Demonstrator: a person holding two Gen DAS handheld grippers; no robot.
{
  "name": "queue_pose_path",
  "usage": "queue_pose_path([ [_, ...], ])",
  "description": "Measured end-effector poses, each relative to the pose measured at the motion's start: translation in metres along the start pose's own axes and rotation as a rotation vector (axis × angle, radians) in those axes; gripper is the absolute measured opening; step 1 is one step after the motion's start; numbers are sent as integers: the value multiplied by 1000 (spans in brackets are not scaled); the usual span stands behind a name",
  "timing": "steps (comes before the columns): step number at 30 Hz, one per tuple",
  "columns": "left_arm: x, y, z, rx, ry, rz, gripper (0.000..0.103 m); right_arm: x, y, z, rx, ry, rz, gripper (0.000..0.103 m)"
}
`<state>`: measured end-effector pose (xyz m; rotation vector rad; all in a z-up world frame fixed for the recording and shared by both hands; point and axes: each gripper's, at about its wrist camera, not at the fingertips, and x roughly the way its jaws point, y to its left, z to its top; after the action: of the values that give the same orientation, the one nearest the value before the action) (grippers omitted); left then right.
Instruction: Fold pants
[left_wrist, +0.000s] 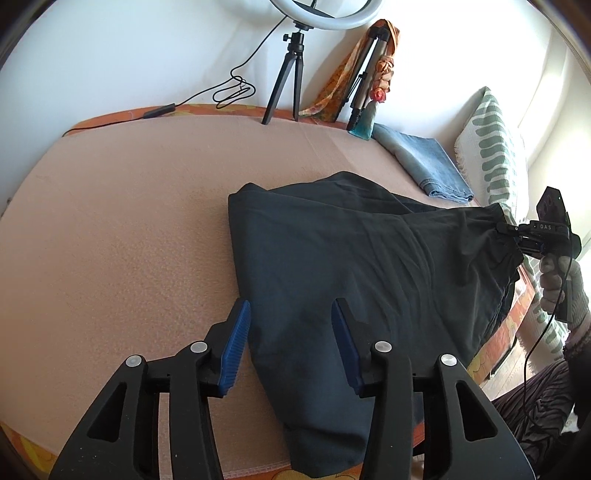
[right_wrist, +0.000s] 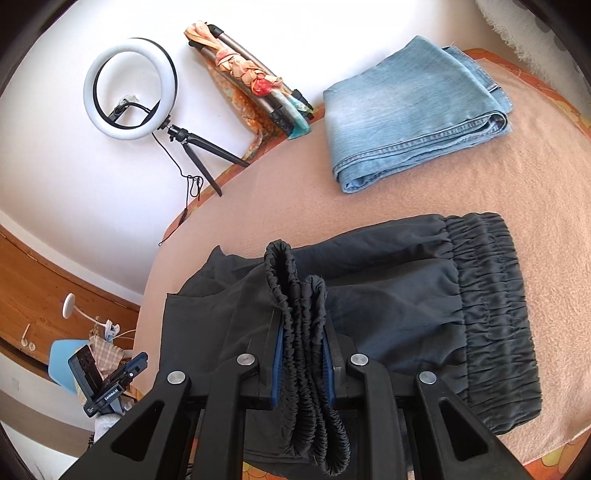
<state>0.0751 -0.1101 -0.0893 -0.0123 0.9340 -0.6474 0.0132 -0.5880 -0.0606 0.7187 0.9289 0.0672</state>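
Dark grey pants (left_wrist: 332, 258) lie folded over on the peach blanket (left_wrist: 129, 221). My left gripper (left_wrist: 291, 332) is open and empty, its blue pads just above the near part of the pants. My right gripper (right_wrist: 301, 354) is shut on the bunched elastic cuffs (right_wrist: 303, 314) of the pants and holds them up over the lower layer. The gathered waistband (right_wrist: 495, 314) lies flat on the right in the right wrist view. The right gripper also shows in the left wrist view (left_wrist: 517, 236), pinching the fabric at the far right.
Folded blue jeans (right_wrist: 410, 110) lie at the back of the bed (left_wrist: 432, 162). A ring light on a tripod (right_wrist: 129, 88) and a wrapped tripod (right_wrist: 251, 81) stand by the wall. A patterned pillow (left_wrist: 491, 147) lies at the right.
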Motion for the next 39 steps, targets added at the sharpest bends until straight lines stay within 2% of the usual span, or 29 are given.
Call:
queue_pose_path([
  [5,4,-7,2,7,12,-16,45,-8,-17,6,8,-18,-54,16],
  [12,7,-10,-1,16,37,-28,47,-1,-31,12,-4,-1,-125,16],
  [18,3,-1,-3,-12,41,-34,47,13,-29,11,-70,23,-240,20],
  [22,0,1,-7,-23,47,-43,47,15,-24,12,-98,19,-304,32],
  [25,-3,3,-13,-36,55,-59,47,10,-15,12,-132,3,-355,37],
  [26,-4,5,-15,-45,59,-69,47,7,-9,12,-150,-14,-393,42],
  [27,-6,6,-19,-56,62,-81,47,3,-2,11,-177,-36,-424,54],
  [28,-7,6,-22,-65,64,-92,47,-1,5,11,-206,-58,-447,62],
  [30,-10,7,-28,-79,68,-109,47,-7,22,10,-254,-101,-484,63],
  [31,-11,8,-31,-87,70,-120,47,-11,31,9,-273,-123,-478,63],
  [34,-15,10,-41,-115,76,-155,47,-15,66,8,-329,-164,-346,63],
  [37,-18,13,-50,-148,79,-196,47,-4,109,6,-394,-141,-174,63],
  [39,-21,14,-55,-152,76,-215,47,11,142,1,-473,-93,-81,63],
])
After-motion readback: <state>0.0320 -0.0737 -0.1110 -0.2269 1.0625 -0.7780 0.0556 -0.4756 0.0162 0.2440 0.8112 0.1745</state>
